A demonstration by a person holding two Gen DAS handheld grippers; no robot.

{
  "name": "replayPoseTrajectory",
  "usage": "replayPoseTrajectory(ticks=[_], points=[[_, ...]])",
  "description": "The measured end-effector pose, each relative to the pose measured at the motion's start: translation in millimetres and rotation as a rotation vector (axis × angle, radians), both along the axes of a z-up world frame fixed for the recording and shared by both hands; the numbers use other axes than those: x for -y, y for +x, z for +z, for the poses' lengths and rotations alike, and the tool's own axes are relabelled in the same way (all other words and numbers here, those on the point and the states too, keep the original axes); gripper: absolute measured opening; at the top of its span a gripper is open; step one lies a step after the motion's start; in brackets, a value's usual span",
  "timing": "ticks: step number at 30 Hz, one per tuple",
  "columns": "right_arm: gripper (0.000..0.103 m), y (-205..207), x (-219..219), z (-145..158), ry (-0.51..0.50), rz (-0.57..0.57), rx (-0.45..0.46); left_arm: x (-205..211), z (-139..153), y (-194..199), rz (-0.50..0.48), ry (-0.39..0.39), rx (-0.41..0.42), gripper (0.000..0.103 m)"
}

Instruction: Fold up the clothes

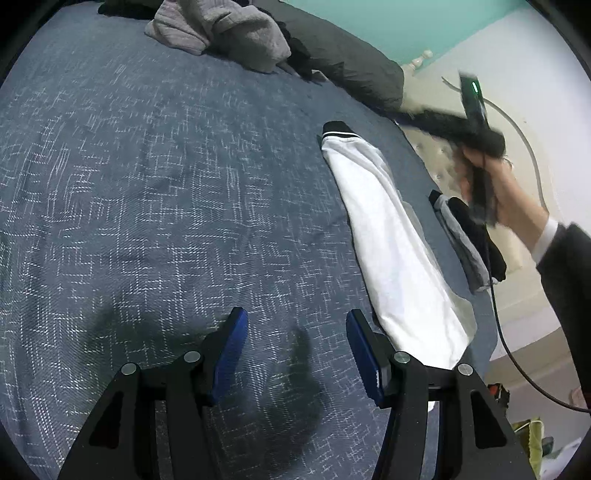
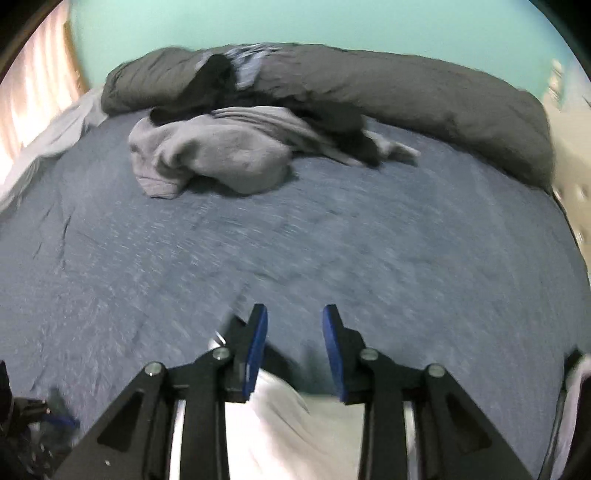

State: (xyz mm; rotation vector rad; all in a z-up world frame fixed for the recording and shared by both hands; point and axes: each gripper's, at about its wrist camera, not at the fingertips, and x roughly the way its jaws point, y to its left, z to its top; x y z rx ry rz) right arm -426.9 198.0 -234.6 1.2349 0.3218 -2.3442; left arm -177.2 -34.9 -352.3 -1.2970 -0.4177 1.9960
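A folded white garment with a black collar [image 1: 391, 236] lies on the blue bedspread [image 1: 166, 184] at the right. My left gripper [image 1: 297, 332] is open and empty over the bedspread, just left of the garment's near end. My right gripper [image 2: 294, 325] is open and empty, held above the white garment [image 2: 288, 424] below it. In the left wrist view the hand-held right gripper [image 1: 476, 122] is blurred, up at the bed's right edge. A crumpled grey garment [image 2: 210, 155] lies at the far side of the bed; it also shows in the left wrist view [image 1: 221, 33].
A small folded grey and black stack [image 1: 469, 240] lies right of the white garment, at the bed's edge. A dark grey duvet [image 2: 406, 96] with dark clothes [image 2: 218, 81] on it lies along the head of the bed. A cable [image 1: 517, 369] hangs at the right.
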Motion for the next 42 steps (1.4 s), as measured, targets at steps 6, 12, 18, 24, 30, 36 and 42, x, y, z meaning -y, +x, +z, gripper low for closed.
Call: replayPoseTrajectory(ticks=[6, 12, 18, 24, 30, 36, 42], points=[[0.031, 20, -77, -28, -0.015, -0.077, 0.086, -4, -1, -2, -0.004, -0.006, -0.002, 0.059], [0.031, 39, -83, -70, 0.072, -0.004, 0.14, -7, -8, -4, -0.005, -0.019, 0.009, 0.06], [0.031, 47, -80, -87, 0.105, 0.024, 0.129, -10, -12, -5, -0.008, -0.025, 0.015, 0.06], [0.005, 55, -82, -88, 0.126, 0.04, 0.091, -9, -14, -6, -0.005, -0.023, 0.02, 0.06], [0.003, 59, -96, -78, 0.124, -0.016, 0.035, -6, -15, -3, -0.013, -0.024, 0.021, 0.06], [0.003, 51, -115, -70, 0.039, -0.119, 0.057, -7, -15, -5, -0.015, -0.031, 0.018, 0.06], [0.006, 42, -126, -76, -0.144, -0.194, 0.183, -9, -15, -8, -0.017, -0.031, 0.019, 0.06]])
